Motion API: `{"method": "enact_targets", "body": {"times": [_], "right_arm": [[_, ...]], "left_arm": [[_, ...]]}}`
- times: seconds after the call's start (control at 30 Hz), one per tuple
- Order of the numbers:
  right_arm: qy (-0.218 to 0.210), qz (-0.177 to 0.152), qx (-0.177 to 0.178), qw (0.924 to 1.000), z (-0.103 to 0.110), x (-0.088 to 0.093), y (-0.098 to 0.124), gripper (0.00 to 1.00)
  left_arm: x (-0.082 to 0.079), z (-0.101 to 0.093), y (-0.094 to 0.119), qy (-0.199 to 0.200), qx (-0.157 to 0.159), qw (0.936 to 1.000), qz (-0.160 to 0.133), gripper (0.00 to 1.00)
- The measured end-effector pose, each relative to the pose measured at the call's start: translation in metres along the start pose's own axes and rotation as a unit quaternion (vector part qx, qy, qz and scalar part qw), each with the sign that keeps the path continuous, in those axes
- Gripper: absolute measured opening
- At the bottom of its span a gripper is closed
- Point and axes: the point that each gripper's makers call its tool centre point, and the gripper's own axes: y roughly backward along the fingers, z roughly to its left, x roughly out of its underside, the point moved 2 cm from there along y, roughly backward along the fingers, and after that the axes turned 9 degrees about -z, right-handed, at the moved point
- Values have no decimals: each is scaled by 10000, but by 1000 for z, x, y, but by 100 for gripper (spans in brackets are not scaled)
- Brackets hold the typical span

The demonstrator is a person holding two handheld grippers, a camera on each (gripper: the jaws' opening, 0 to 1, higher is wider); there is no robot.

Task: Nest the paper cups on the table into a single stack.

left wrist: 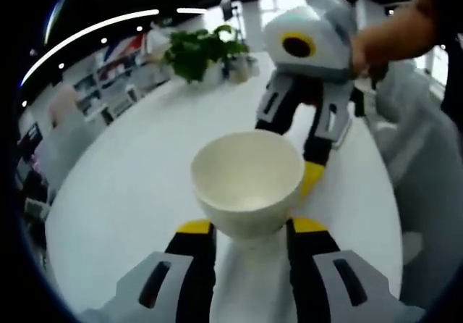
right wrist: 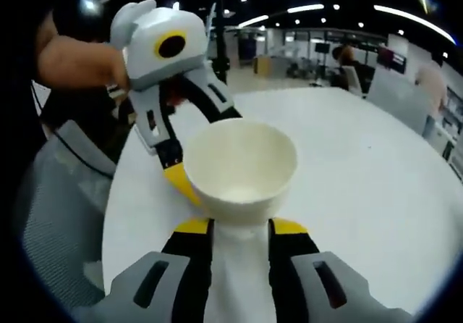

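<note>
Each view looks down its own yellow-tipped jaws at a white paper cup, mouth open toward the lens. In the left gripper view the left gripper (left wrist: 249, 229) is clamped on a paper cup (left wrist: 247, 182) near its base, above the white round table (left wrist: 130, 185). In the right gripper view the right gripper (right wrist: 241, 229) grips a second cup (right wrist: 240, 167) likewise. A potted plant (left wrist: 202, 51) stands at the far edge. Thin paper walls look light and crushable, so a gentle hold low on the stiffer base seems safest.
</note>
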Motion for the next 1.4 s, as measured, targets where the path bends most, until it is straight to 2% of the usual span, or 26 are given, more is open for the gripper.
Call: {"method": "enact_targets", "body": {"times": [0.37,0.63,0.77,0.93,1.0,1.07,1.17,1.2,1.23,1.27,1.3,1.37,1.4], "right_arm": [[75,-39,23,10000,-39,-16,-9,26],[187,105,53,9998,-63,-23,-20,25],[149,182,38,9997,-67,-20,-26,25],[62,306,-22,9995,-61,-7,-33,25],[-67,178,21,9998,-60,-9,-34,25],[-94,176,9,9998,-60,-9,-33,25],[-143,164,48,9998,-59,-9,-34,25],[-223,141,89,9996,-60,-9,-34,26],[-295,97,165,9994,-61,-9,-33,30],[-307,76,202,9993,-61,-9,-32,36],[-315,58,274,9991,-63,-8,-30,46],[-375,74,473,9981,-66,-5,-25,59],[-366,47,542,9979,-68,-4,-23,66]], "left_arm": [[-10,41,-8,0,-24,10000,-65,38],[-9,68,-14,22,-75,10000,-44,37],[-5,71,-16,36,-90,10000,-8,38],[7,65,-20,105,6,9999,100,38],[11,67,-20,170,-51,9998,80,38],[14,67,-19,444,-70,9990,-40,38],[16,66,-17,438,-135,9989,-113,38],[19,67,-17,472,-214,9986,-38,39],[20,70,-16,493,-332,9982,-20,44],[21,71,-16,488,-390,9980,-48,54],[21,74,-15,616,-552,9965,-122,63],[23,79,-11,815,-757,9937,-128,83],[24,82,-9,873,-868,9923,-129,89]]}}
